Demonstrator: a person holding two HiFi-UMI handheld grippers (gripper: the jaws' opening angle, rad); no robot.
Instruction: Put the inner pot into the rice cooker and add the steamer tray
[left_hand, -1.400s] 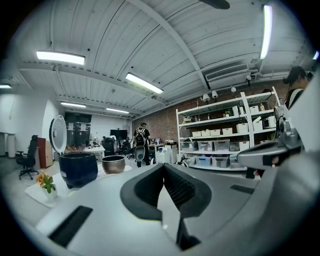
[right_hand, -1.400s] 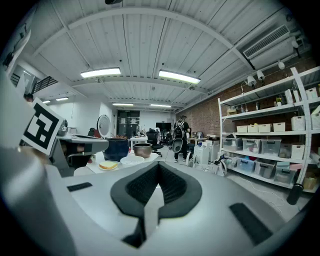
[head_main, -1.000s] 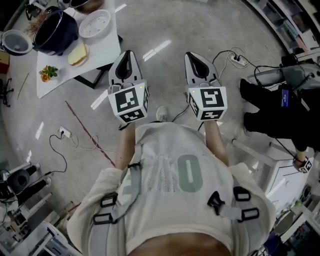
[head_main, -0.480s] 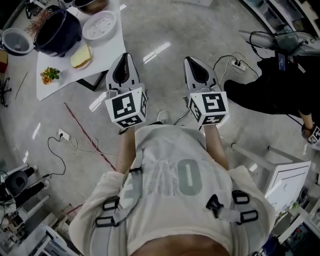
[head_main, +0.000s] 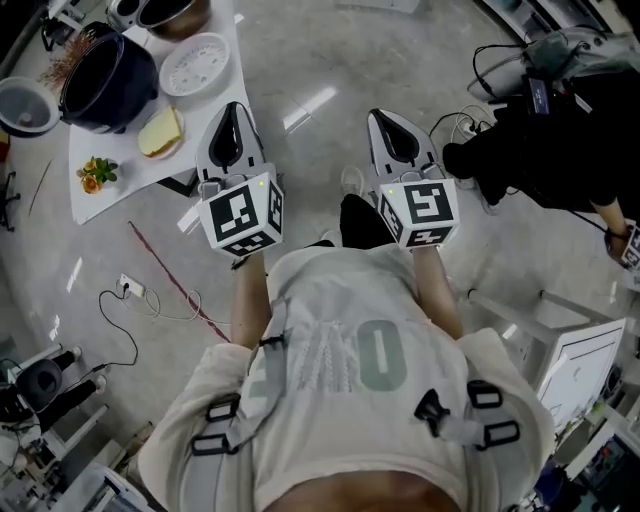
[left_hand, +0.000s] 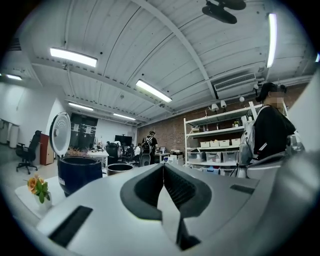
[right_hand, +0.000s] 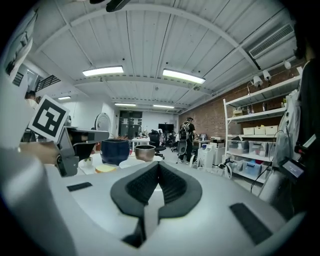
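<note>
The inner pot (head_main: 175, 12) – a metal bowl – stands on the white-covered table (head_main: 120, 180) at the far edge of the head view, outside the rice cooker (head_main: 105, 65). The rice cooker is dark blue and stands just beside the pot. Its lid (head_main: 25, 105) is swung open, and the left gripper view shows the lid upright behind the body. The steamer tray (head_main: 195, 63), a white round perforated disc, lies flat on the table near both the pot and the cooker. A yellow block (head_main: 160, 130) lies in front of the tray, and a small flower ornament (head_main: 95, 172) sits nearer the table's front edge.

The left gripper (head_main: 233, 108) is held over the floor just off the table's corner. Its jaws are closed together with nothing between them. The right gripper (head_main: 377, 115) is further to the right and well apart from the table – jaws likewise closed and empty. Both point toward the table side of the room.

A person in black (head_main: 560, 140) stands at the right. Cables (head_main: 150, 300) lie across the grey floor (head_main: 320, 60).
</note>
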